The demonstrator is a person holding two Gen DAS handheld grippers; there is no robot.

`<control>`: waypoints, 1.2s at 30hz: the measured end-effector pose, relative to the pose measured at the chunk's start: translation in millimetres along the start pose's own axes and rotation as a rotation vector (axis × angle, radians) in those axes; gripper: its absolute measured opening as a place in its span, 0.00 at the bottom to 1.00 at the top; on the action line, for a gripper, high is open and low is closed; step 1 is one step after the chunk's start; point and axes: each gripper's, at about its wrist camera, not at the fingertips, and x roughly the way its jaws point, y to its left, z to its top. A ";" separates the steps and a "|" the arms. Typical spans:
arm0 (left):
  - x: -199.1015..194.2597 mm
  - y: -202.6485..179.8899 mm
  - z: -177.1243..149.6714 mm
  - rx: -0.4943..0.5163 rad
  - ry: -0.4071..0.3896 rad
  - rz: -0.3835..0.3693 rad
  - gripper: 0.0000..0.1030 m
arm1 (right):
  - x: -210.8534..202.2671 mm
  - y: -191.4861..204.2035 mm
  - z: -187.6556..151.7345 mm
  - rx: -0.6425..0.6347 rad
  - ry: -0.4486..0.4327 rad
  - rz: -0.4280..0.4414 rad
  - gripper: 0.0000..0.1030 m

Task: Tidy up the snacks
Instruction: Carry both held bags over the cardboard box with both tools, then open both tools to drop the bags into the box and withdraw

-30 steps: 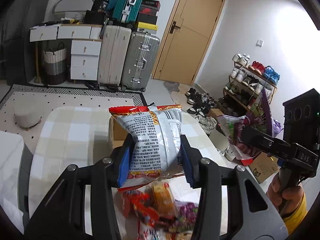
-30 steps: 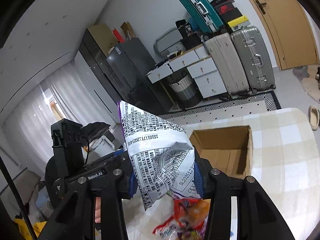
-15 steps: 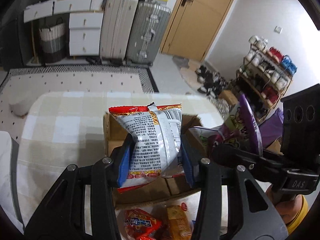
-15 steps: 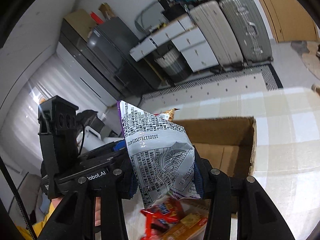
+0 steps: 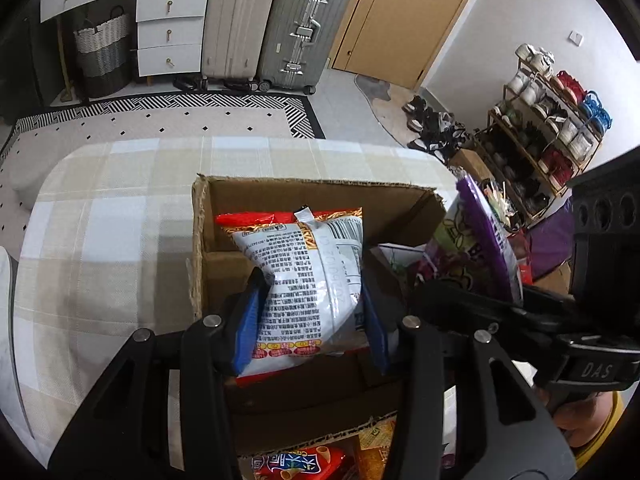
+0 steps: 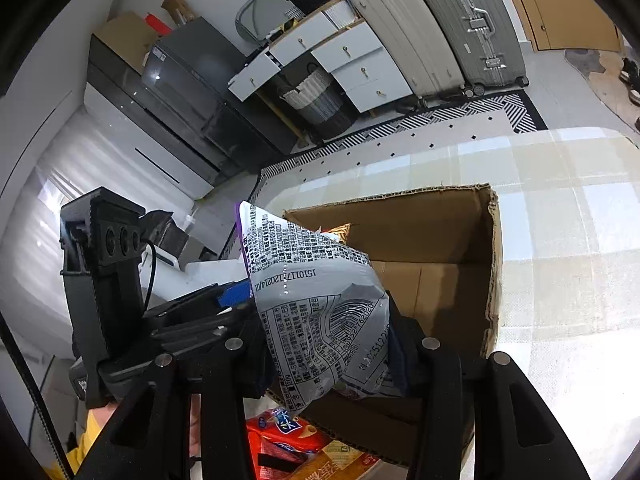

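Note:
My left gripper (image 5: 310,320) is shut on a red and silver snack bag (image 5: 304,276), which hangs over the open cardboard box (image 5: 316,196). In the right wrist view my right gripper (image 6: 330,348) is shut on a purple and silver snack bag (image 6: 320,312), held above the near left part of the same box (image 6: 440,216). That purple bag (image 5: 476,248) and the right gripper's black body show at the right of the left wrist view, just right of the box. The box interior looks bare brown where visible.
The box stands on a table with a beige checked cloth (image 5: 100,240). More snack packs, red and orange, lie at the near edge (image 6: 288,436) before the box. Suitcases (image 5: 296,24), drawers and a shoe rack (image 5: 552,120) stand beyond the table.
Both grippers have come forward and down with their bags, from behind the loose snack pile to over the box opening. The box looms larger and closer in both views.

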 end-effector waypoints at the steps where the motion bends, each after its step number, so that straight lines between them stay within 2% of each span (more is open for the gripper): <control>1: 2.1 1.9 -1.9 -0.003 0.004 0.001 0.41 | 0.6 0.2 0.3 -0.003 0.001 -0.010 0.44; 4: 11.1 3.2 -3.5 -0.012 0.015 0.005 0.41 | 2.4 2.2 -2.8 -0.018 0.013 -0.031 0.45; 6: 11.9 7.0 -5.3 -0.017 0.019 0.005 0.41 | 1.9 2.9 -5.0 -0.017 0.019 -0.043 0.50; 14: 13.2 7.1 -8.1 -0.006 0.034 0.002 0.42 | 7.8 5.0 -5.2 -0.039 0.040 -0.112 0.53; 19: 9.1 3.6 -9.2 0.006 0.035 0.013 0.48 | 2.3 0.8 -5.2 -0.012 0.022 -0.113 0.62; 21: 3.7 2.1 -10.9 0.004 0.025 0.026 0.55 | -0.9 1.7 -5.2 -0.009 0.014 -0.110 0.62; 24: -7.0 1.4 -14.3 -0.001 0.008 0.035 0.64 | -7.5 5.9 -5.5 -0.018 0.000 -0.114 0.62; 30: -44.4 -4.9 -21.2 0.006 -0.060 0.078 0.72 | -34.1 19.8 -7.2 -0.050 -0.069 -0.105 0.63; 36: -99.6 -26.8 -33.0 0.048 -0.146 0.097 0.76 | -71.8 50.6 -18.4 -0.133 -0.164 -0.107 0.63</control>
